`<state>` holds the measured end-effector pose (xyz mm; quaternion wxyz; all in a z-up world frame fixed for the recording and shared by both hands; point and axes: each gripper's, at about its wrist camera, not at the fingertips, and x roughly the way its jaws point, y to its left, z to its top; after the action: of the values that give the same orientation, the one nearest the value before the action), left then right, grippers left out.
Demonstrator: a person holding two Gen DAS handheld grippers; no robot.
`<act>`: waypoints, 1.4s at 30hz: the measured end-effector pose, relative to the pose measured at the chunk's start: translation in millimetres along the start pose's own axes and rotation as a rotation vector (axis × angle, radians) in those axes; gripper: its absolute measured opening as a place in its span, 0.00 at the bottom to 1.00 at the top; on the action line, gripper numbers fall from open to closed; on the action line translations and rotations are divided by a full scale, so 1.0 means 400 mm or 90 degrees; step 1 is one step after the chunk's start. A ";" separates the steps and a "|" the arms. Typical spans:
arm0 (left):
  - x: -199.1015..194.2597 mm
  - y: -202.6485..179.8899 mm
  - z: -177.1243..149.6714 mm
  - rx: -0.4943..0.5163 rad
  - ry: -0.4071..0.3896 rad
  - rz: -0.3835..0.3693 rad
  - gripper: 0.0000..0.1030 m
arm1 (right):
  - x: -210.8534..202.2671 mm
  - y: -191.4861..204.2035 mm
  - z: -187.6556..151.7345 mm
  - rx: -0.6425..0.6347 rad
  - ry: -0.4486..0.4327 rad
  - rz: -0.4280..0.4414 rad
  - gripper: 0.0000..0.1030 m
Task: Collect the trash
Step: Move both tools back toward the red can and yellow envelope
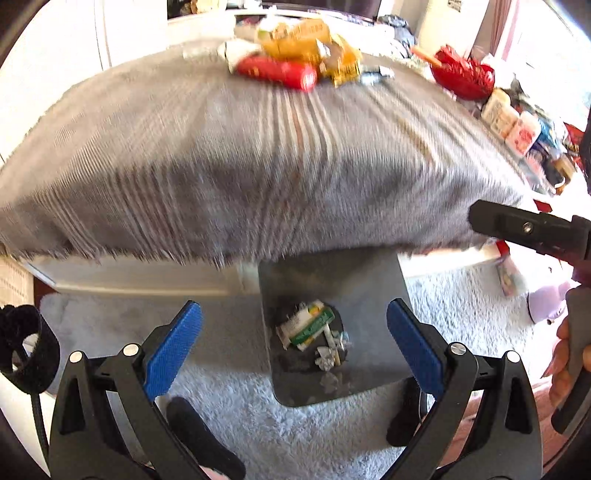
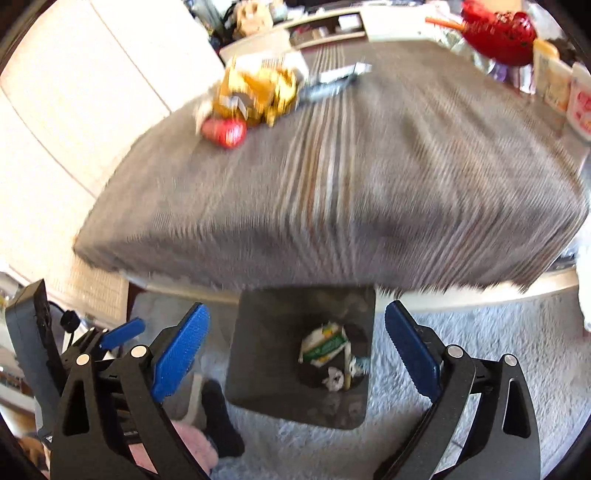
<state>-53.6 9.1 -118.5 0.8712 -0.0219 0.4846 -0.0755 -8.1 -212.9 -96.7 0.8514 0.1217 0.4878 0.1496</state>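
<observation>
A dark grey bin (image 1: 332, 280) (image 2: 266, 332) stands on the floor against the table's near edge. Inside it lie a green and white carton (image 1: 308, 325) (image 2: 325, 345), crumpled paper (image 1: 327, 356) (image 2: 336, 380) and a pale stick. My left gripper (image 1: 294, 306) hangs open above the bin with nothing between its blue pads. My right gripper (image 2: 297, 308) is also open and empty over the bin. At the table's far side sits a trash pile: a red can (image 1: 277, 70) (image 2: 225, 131) and yellow wrappers (image 1: 303, 40) (image 2: 258, 92).
A grey striped cloth (image 1: 258, 166) covers the table. A red bowl (image 1: 463, 75) (image 2: 498, 31) and white containers (image 1: 509, 118) crowd its right edge. A pale shaggy rug (image 1: 461, 317) lies under the bin. A hand (image 1: 565, 362) holds the other gripper at the right.
</observation>
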 end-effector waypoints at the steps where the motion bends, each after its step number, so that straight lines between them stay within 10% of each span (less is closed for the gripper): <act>1: -0.007 0.002 0.015 0.001 -0.006 0.001 0.92 | -0.009 0.000 0.014 -0.001 -0.008 -0.002 0.94; 24: 0.058 0.073 0.437 -0.010 -0.092 0.099 0.80 | 0.072 -0.042 0.411 -0.031 -0.094 -0.120 0.91; 27: 0.092 0.078 0.469 -0.017 -0.089 0.106 0.74 | 0.102 -0.053 0.445 -0.021 -0.093 -0.110 0.78; 42: 0.200 0.058 0.544 -0.017 -0.069 0.108 0.74 | 0.222 -0.103 0.514 0.030 -0.072 -0.094 0.76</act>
<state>174.8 12.3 -73.2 0.8989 0.0040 0.4380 0.0062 218.2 -230.5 -80.1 0.8831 0.1140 0.4500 0.0679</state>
